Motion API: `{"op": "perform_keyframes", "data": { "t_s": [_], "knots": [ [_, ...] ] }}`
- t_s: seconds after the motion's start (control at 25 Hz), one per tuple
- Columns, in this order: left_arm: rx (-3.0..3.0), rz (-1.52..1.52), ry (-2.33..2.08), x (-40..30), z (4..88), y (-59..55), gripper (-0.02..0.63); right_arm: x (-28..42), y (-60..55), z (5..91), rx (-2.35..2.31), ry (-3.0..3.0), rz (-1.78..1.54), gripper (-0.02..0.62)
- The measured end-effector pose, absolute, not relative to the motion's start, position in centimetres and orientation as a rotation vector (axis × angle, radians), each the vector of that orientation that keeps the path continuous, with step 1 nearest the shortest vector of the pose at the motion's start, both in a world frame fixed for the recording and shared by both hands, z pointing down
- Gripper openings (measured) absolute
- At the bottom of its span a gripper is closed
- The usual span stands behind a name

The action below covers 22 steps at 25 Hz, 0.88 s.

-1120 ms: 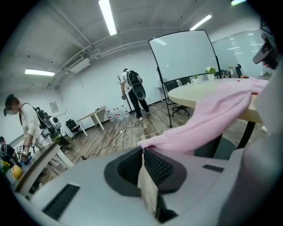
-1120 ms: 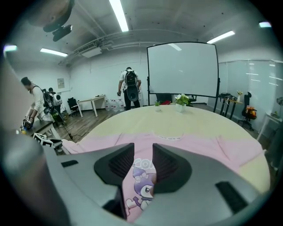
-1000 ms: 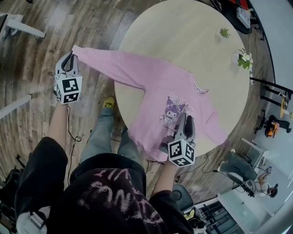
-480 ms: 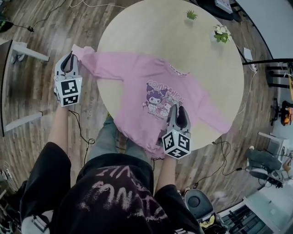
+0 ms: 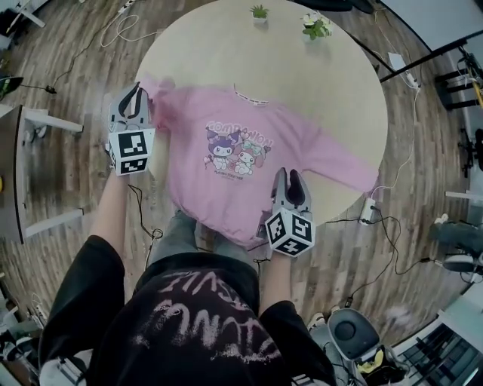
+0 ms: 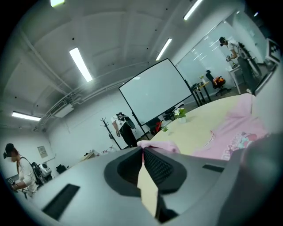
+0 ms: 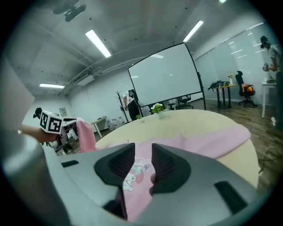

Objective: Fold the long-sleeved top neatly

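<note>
A pink long-sleeved top [image 5: 226,173] with a cartoon print lies front-up on the round beige table [image 5: 317,83], its hem hanging over the near edge. My left gripper [image 5: 136,92] is shut on the cuff of the left sleeve [image 5: 157,96], lifted at the table's left edge; in the left gripper view the pink cuff [image 6: 154,145] sticks out past the closed jaws. My right gripper [image 5: 290,177] sits at the hem right of the print, jaws partly apart with pink fabric [image 7: 137,176] gripped between them. The other sleeve [image 5: 343,162] lies flat to the right.
Two small potted plants [image 5: 259,11] [image 5: 315,25] stand at the table's far edge. A power strip with cables [image 5: 368,211] lies on the wooden floor at right, a chair base [image 5: 351,332] at lower right, a desk [image 5: 30,173] at left. People stand far back near a whiteboard [image 6: 154,95].
The left gripper has carried the cuff inward toward the top's body, so the stretched sleeve now bunches short. The top has turned square to me, the right gripper staying at its hem.
</note>
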<state>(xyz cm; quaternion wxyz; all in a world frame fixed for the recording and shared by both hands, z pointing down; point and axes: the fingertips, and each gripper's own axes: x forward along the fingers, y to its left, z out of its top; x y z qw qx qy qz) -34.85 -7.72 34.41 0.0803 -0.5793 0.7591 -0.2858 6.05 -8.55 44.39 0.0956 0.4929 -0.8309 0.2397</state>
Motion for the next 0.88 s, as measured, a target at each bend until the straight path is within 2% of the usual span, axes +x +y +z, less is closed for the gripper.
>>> {"op": "perform_keyframes", "data": {
  "t_s": [0.44,0.88],
  "knots": [
    [-1.957,-0.823,2.034,-16.5,34.8,-16.7,0.023,20.8,-8.4,45.5,1.731,-2.318,0.806,0.124],
    [-2.14,-1.016,1.841,-2.7,44.1,-20.2,0.029,30.0,-6.8,47.8,1.806,-2.179,0.85,0.125]
  ]
}}
